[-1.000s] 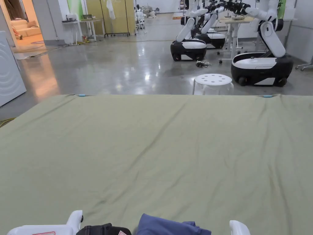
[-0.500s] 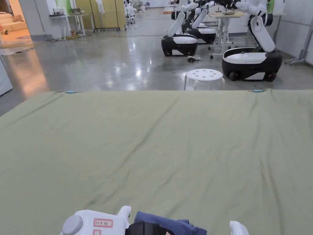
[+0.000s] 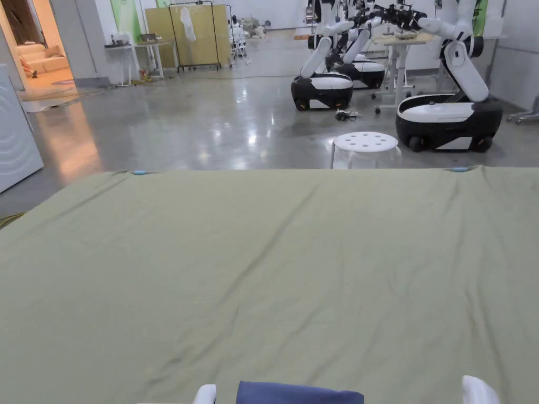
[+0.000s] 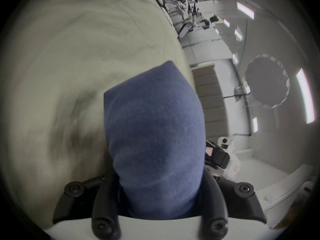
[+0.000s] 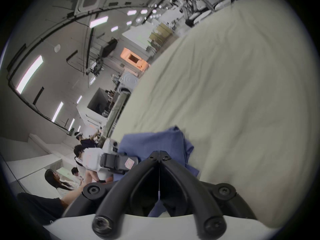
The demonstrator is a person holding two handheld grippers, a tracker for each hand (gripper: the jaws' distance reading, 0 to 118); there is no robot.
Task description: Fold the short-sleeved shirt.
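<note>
We see the blue short-sleeved fabric shirt point(image 3: 299, 392) bunched at the near edge of the olive-green cloth-covered table point(image 3: 273, 263), its visible edge running left-right in the head view. Left gripper point(image 4: 156, 188): shirt bulges out between its jaws, covering them, so we cannot tell if it's clenched. Right gripper point(image 5: 159, 154): jaws pressed together at the tips, shirt just behind. Beyond: a white round perforated stool point(image 3: 366, 143), glossy grey concrete floor point(image 3: 200, 121), white-and-black wheeled robots point(image 3: 447, 118).

Beyond the counter point(image 3: 263, 273) under its olive cloth, a glossy grey concrete floor point(image 3: 210, 121) reflected ceiling lights, with a white perforated stool point(image 3: 366, 143), parked wheeled robots point(image 3: 447, 118), a yellow screen point(image 3: 195, 31) and a warm-lit doorway point(image 3: 39, 47).
</note>
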